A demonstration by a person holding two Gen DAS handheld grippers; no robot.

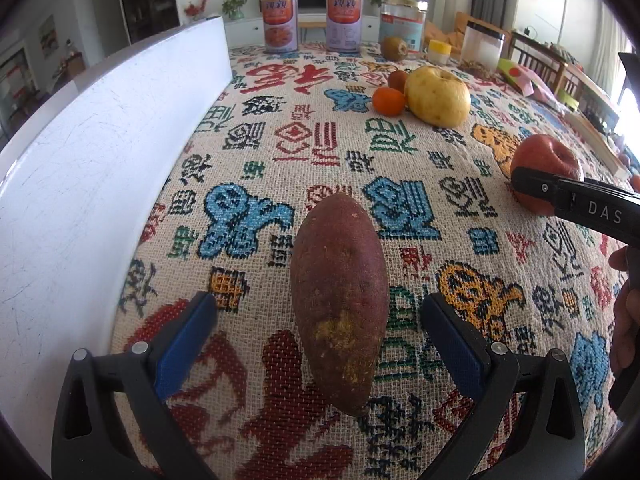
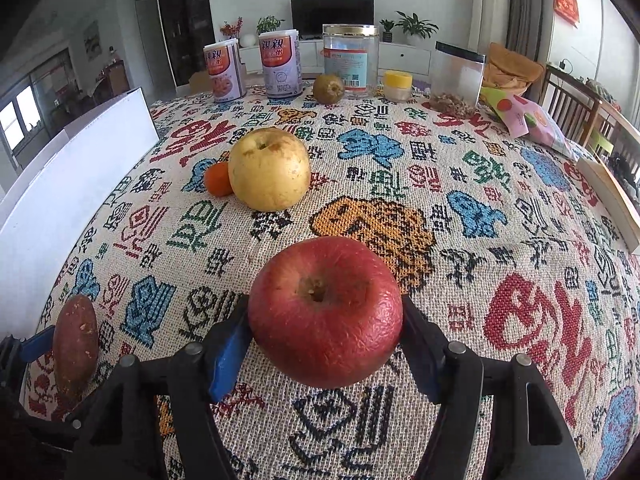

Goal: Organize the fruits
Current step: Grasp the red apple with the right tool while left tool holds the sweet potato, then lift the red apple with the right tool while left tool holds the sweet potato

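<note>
Right gripper (image 2: 325,350): pinching the red apple (image 2: 325,312), blue pads pressed on both flanks; stem dimple faces up toward the camera.
Right gripper, from left view: black finger (image 1: 536,186) lies across the front of the apple (image 1: 544,160) at the right edge; a bit of the person's hand (image 1: 624,304) shows below it.
Left gripper (image 1: 318,326): jaws spread wide, nothing gripped.
Sweet potato (image 1: 340,300): lies lengthwise on the cloth between the left fingers, clear gap to each blue pad; narrow tip toward the camera.
Sweet potato, right view: far lower left (image 2: 75,344), well apart from the apple.
Yellow apple (image 2: 269,168): on the cloth, mid-table, beyond the red apple.
Tangerine (image 2: 218,179): touching the yellow apple's left side.
Small brown fruit (image 1: 398,80): just behind the tangerine and yellow apple, seen only from the left view; kind unclear.
Kiwi (image 2: 328,88): far side, just in front of the clear jar (image 2: 351,62).
Cans (image 2: 280,66): two, upright, far edge, left of the jar.
Yellow-lid pot (image 2: 397,85): right of the jar.
Black-lid container (image 2: 456,80): further right, brown bits in the bottom.
Snack bag (image 2: 524,118): far right corner.
White board (image 1: 80,184): runs along the table's left side.
Tablecloth (image 2: 460,240): woven, coloured characters, covers the whole table.
</note>
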